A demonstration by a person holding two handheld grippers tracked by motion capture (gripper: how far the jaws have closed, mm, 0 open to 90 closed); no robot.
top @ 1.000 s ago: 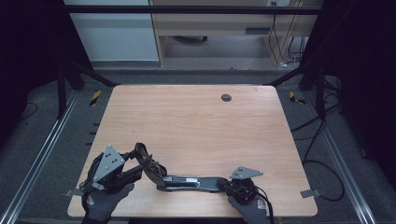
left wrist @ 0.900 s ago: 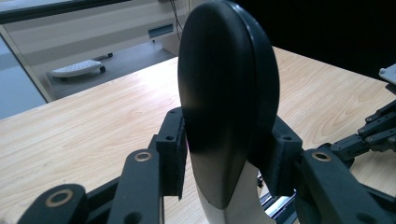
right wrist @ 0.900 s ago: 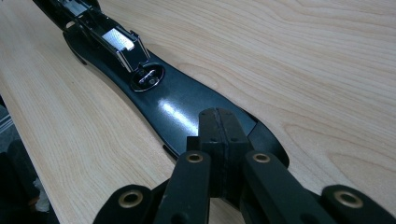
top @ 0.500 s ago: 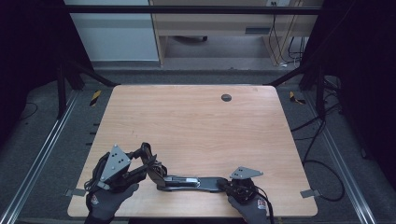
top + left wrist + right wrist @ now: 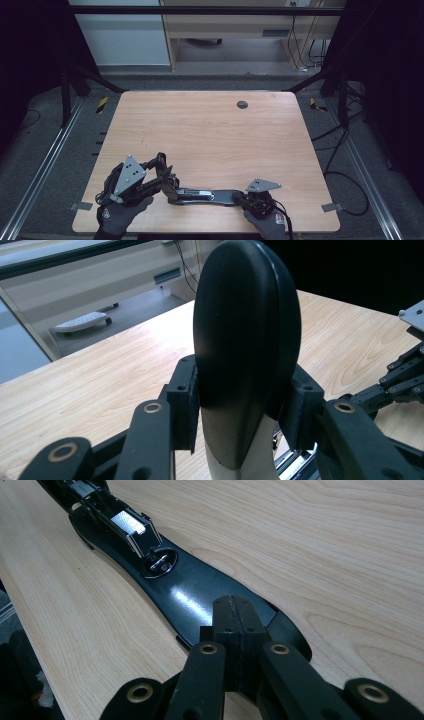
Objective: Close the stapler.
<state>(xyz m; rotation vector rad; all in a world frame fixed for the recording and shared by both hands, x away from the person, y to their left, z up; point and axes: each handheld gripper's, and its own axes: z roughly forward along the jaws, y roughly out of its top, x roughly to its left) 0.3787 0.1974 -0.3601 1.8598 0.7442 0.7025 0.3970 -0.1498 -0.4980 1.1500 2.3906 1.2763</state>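
Left claw (image 5: 240, 405) grips the black shoehorn-like tool's (image 5: 207, 195) rounded end; clenched right claw (image 5: 235, 630) presses its far end to the worktop (image 5: 210, 135): lift gently.

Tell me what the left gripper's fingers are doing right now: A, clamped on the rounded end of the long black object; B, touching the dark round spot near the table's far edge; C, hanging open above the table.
A: in the left gripper view, the left gripper fingers press both sides of the long black object.
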